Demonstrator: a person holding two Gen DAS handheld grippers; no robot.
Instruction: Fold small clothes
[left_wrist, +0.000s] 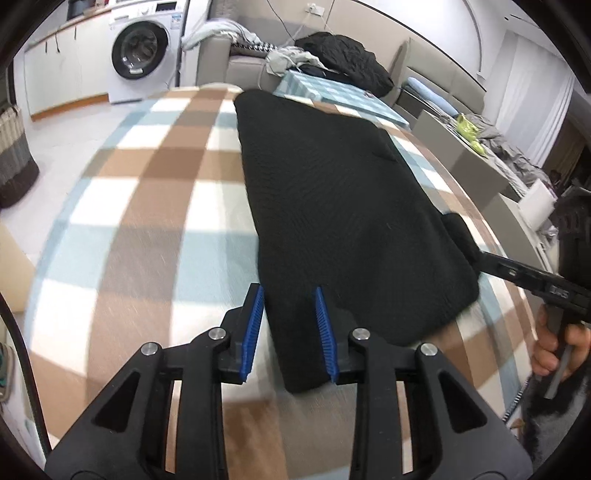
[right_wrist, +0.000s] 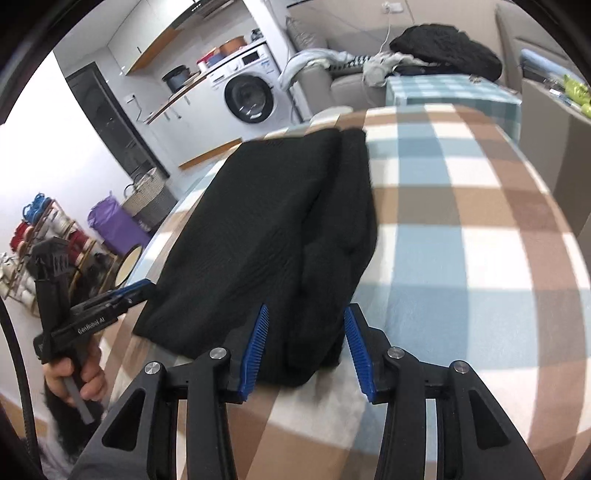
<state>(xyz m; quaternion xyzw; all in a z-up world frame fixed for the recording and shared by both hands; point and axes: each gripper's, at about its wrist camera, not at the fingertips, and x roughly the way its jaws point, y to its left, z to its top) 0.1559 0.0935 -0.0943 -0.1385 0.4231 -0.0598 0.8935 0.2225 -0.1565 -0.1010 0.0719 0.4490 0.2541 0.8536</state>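
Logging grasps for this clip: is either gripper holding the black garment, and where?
Neither. Left gripper and right gripper stand open over the black garment's near edge.

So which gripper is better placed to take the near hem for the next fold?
Probably the right gripper: open jaws straddle the black garment at its bulkier near corner. The left gripper is open too, but only at the hem's outer edge.

Black garment (left_wrist: 332, 206): matt knit cloth, fine ribbed texture. Checked blanket (left_wrist: 147, 206) over the surface: soft fleecy cloth, matt. Left hand-held gripper (left_wrist: 290, 328): matt black plastic, ridged blue rubbery pads (left_wrist: 254, 332), shiny metal pins (left_wrist: 217, 334). Washing machine (left_wrist: 142, 48): glossy white.
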